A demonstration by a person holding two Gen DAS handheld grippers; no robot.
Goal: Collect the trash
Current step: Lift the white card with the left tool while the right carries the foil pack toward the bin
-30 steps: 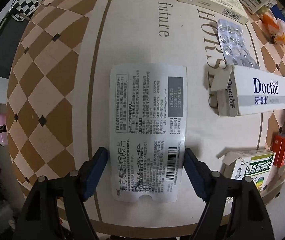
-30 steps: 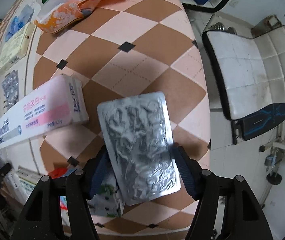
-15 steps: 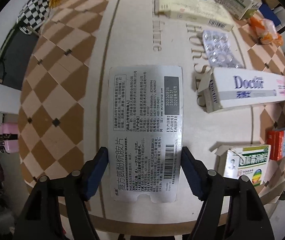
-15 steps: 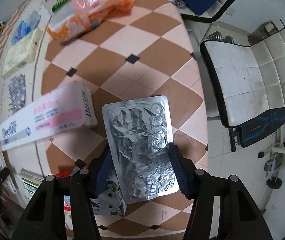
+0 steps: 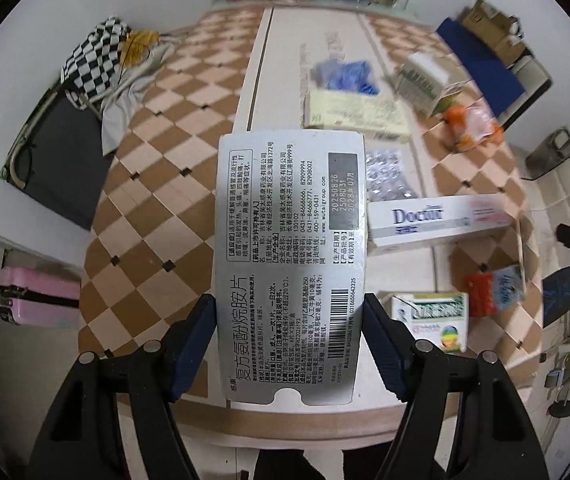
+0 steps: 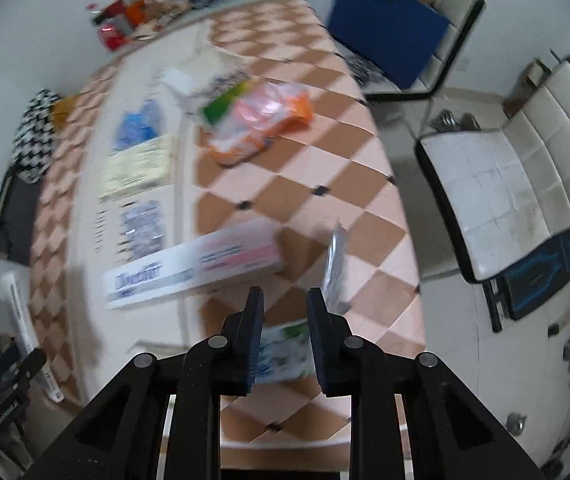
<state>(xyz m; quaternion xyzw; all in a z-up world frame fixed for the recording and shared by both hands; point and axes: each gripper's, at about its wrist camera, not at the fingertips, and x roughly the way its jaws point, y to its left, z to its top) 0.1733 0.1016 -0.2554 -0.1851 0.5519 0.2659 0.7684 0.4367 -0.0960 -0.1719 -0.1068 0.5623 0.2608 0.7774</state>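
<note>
My left gripper (image 5: 289,336) is shut on a silver blister sheet (image 5: 289,260) printed with black text, held flat above the checkered table (image 5: 157,208). In the right wrist view my right gripper (image 6: 285,300) has its jaws close together with nothing between them. A crumpled foil blister sheet (image 6: 335,270) stands on edge just right of its right finger, outside the jaws, over the table. Whether it touches the finger I cannot tell.
On the table lie a white Doctor toothpaste box (image 5: 437,220), a green-and-white medicine box (image 5: 433,322), a red-and-blue box (image 5: 493,290), a clear blister pack (image 5: 387,174), a yellow box (image 5: 353,114) and an orange bag (image 6: 261,124). A white chair (image 6: 505,184) stands right of the table.
Both grippers rose and pulled back from the table. The right jaws narrowed and the foil sheet slipped out to the right, turning on edge. The left still holds its printed sheet.
</note>
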